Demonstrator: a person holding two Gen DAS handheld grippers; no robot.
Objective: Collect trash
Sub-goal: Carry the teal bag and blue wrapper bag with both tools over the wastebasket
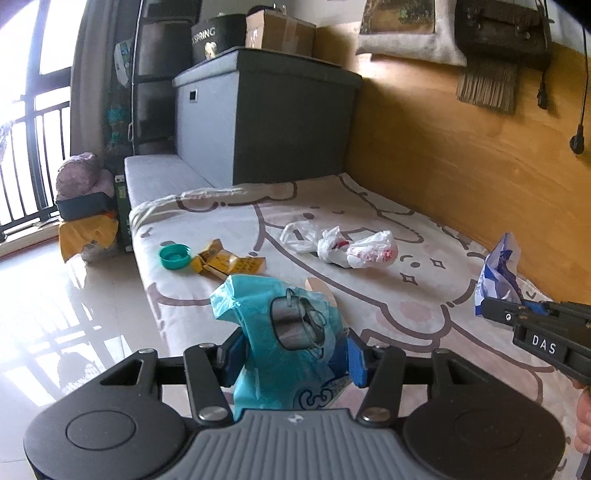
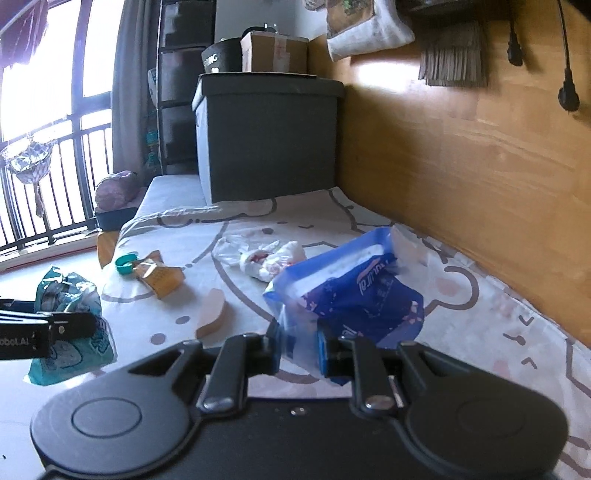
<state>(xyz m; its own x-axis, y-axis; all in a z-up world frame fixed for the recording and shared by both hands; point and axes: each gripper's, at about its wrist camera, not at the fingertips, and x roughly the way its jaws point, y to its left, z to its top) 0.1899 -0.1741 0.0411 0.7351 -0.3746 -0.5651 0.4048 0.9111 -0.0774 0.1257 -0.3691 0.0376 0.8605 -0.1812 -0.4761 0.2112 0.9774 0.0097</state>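
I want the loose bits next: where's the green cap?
The green cap lies on the bed sheet near its left edge, touching the yellow wrapper, left of the white bags.

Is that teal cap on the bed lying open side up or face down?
Open side up: the teal cap shows its hollow inside and raised rim, resting on the bedsheet.

On the mattress, a bottle cap lies far left, touching a torn carton on its right. Right of the carton, apart, lies a crumpled plastic bag. Behind them, at the mattress's far end, stands a storage box with a cardboard box on top.
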